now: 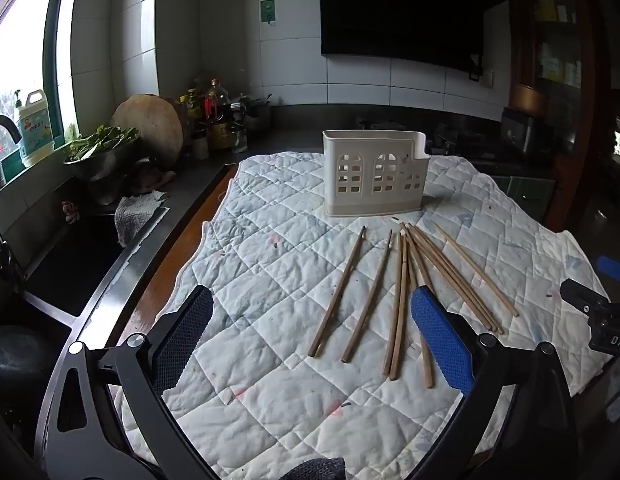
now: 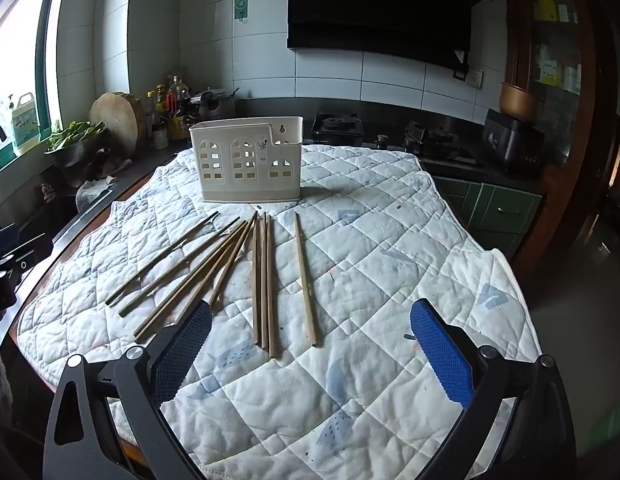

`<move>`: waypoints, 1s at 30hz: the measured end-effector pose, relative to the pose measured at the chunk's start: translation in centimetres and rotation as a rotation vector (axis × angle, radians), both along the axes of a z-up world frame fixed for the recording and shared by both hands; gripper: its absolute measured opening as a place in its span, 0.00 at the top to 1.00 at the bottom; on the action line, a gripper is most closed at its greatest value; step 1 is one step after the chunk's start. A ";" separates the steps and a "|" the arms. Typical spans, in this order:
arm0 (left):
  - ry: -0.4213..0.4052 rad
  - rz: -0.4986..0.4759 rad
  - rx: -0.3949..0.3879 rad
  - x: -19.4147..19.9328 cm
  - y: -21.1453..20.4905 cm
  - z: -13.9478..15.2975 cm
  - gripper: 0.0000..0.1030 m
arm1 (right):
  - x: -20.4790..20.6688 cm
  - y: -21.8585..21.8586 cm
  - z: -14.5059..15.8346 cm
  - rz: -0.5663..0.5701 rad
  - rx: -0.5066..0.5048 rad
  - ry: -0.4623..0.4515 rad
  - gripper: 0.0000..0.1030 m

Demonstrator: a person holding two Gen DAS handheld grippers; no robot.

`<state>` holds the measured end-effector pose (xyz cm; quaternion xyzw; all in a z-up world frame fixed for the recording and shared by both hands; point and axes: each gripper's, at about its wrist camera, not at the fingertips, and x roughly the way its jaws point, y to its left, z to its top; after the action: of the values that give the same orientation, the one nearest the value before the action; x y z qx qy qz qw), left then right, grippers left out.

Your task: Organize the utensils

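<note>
While both grippers hover above the quilted white cloth [image 1: 269,360] covering the table, neither holds anything. Left gripper [image 1: 312,332]: jaws spread wide apart, empty, above the near left part of the cloth; its right blue pad [image 1: 442,344] overlaps the near ends of some chopsticks in view, though contact cannot be judged. Right gripper [image 2: 310,344]: jaws likewise wide apart and empty, near the cloth's near edge. Loose wooden chopsticks [image 1: 398,300] lie flat on the cloth, fanned out, their far tips converging toward the cream plastic utensil holder with arched cut-out windows [image 1: 374,172], which stands upright at the far side of the cloth, apart from the chopsticks. To the far left, a steel bowl of leafy greens [image 1: 97,152] and a round wooden chopping board [image 1: 149,124] rest on the dark counter.
</note>
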<state>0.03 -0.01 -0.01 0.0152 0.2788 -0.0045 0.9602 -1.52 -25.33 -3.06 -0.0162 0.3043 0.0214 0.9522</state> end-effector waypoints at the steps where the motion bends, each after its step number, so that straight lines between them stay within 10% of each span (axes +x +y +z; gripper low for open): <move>1: 0.000 -0.001 0.000 0.0 0.0 0.0 0.05 | 0.0 0.0 0.0 0.001 0.001 0.003 0.06; 30: 0.003 0.000 0.004 -0.1 0.1 -0.2 0.05 | 0.2 0.2 -0.1 0.002 0.003 0.003 0.06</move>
<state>-0.08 0.05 -0.16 0.0173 0.2803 -0.0038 0.9598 -1.33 -25.09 -3.20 -0.0150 0.3055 0.0227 0.9518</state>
